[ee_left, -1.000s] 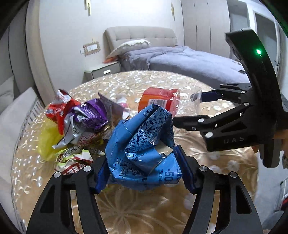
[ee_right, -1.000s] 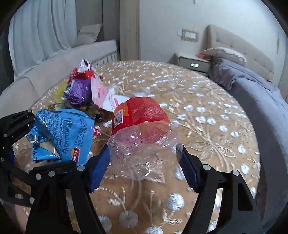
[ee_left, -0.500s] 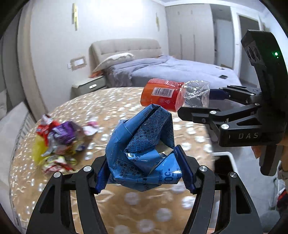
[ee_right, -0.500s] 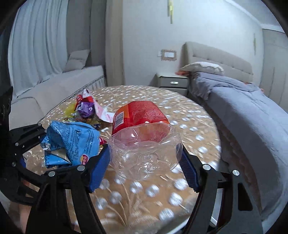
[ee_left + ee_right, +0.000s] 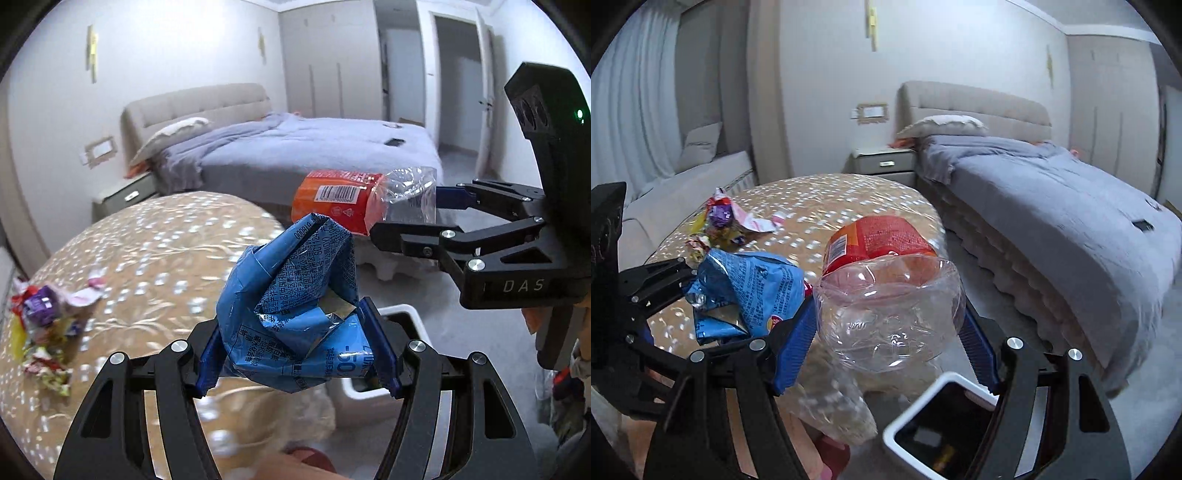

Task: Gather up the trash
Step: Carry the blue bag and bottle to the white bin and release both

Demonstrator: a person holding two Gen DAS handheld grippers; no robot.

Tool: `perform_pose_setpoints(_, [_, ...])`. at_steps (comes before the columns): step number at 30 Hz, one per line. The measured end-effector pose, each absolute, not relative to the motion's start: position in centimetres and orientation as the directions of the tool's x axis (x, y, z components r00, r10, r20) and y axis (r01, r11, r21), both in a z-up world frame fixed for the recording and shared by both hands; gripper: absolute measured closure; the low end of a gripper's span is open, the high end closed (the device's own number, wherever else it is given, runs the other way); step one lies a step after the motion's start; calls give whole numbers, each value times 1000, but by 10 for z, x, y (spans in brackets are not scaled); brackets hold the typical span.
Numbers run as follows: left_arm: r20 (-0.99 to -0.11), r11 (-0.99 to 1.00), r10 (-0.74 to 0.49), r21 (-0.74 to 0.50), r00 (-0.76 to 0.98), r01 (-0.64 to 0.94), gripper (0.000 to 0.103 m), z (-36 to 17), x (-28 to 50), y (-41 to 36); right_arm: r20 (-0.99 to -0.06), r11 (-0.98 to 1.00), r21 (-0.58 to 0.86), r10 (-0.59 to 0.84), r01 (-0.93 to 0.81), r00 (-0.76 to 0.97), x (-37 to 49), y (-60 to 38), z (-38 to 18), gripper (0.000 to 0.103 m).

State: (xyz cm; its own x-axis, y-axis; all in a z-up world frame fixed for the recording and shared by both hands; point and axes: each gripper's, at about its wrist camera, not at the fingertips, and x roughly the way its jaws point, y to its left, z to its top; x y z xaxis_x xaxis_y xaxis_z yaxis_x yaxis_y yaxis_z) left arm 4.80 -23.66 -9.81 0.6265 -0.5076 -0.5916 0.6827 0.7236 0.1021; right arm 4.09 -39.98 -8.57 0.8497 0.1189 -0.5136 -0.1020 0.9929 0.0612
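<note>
- Bedroom setting, left wrist view: a round table under a gold patterned cloth, with a grey bed behind it and a white bin on the floor past the table edge, partly hidden by the load.
- Left gripper: jaws pinching a crumpled blue snack bag, held in the air beyond the table edge and roughly over the bin.
- Same view: the right gripper enters from the right, clamped on a clear plastic bottle with an orange label; bottle and bag sit close, almost overlapping.
- A pile of wrappers lies on the table's far left, not yet collected.
- Right wrist view: the right gripper's jaws are closed on the bottle's clear, dented base; the bin's dark opening shows just below, low in the frame.
- Same view: the blue bag in the left gripper hangs just beside the bottle on its left.
- Risk, collision: the two loads are near each other; a careless swing could knock the bag loose.
- Risk, missed drop: the opening looks narrow for two items; releasing while off-centre would likely send the bag or bottle to the floor.
- Risk, slip: the thin bottle wall deforms under grip and could squirt out of the jaws.
- Risk, rebound: the light bag may catch the rim and fall outside.
</note>
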Motion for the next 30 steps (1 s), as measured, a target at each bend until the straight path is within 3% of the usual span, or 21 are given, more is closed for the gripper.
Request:
perform_pose_setpoints(8, [-644,655,-539,84,543,751,38,-133,34,-290,-545,994,110,56,5,836,18,-445,-116,29])
perform_pose_setpoints(19, [-748,555,-550,6,372,832,38,-219,49,-353,-683,975,175,21,136,730,23,-496,-198,29])
perform_pose_setpoints(30, [-842,505,-476,-25,255,863,37,-306,79,-398,-787,947,235,54,218,615,46,-526,-286,29])
